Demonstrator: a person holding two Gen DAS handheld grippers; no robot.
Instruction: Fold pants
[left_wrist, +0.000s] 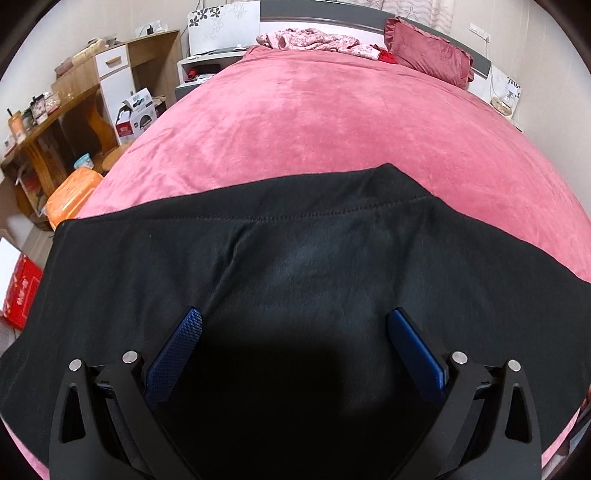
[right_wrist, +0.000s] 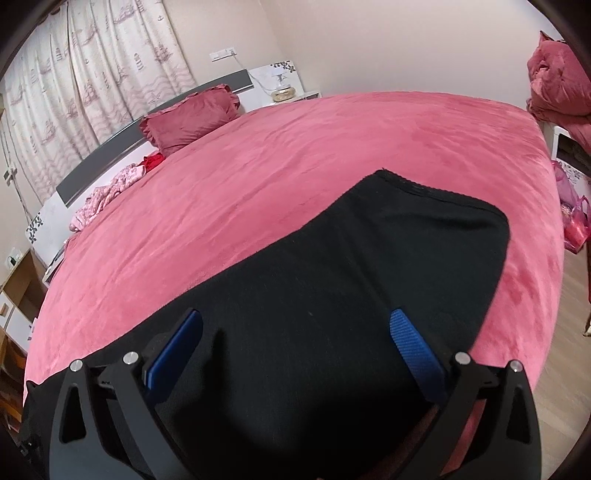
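Black pants (left_wrist: 295, 258) lie flat near the front edge of a pink bed (left_wrist: 314, 122). In the left wrist view a stitched hem crosses the cloth and the left gripper (left_wrist: 295, 317) hovers over it, open, with nothing between its blue fingers (left_wrist: 177, 354). In the right wrist view the same pants (right_wrist: 369, 266) stretch away to a ribbed waistband (right_wrist: 436, 192) at the far right. The right gripper (right_wrist: 295, 321) is open above the cloth, its blue fingers (right_wrist: 413, 347) spread wide and empty.
A dark pink pillow (right_wrist: 188, 120) and crumpled floral clothes (left_wrist: 314, 40) lie at the headboard. A wooden desk (left_wrist: 55, 122), boxes and an orange container (left_wrist: 70, 195) stand left of the bed. A pile of pink bedding (right_wrist: 557, 85) and a pink bag (right_wrist: 574, 218) are at the right.
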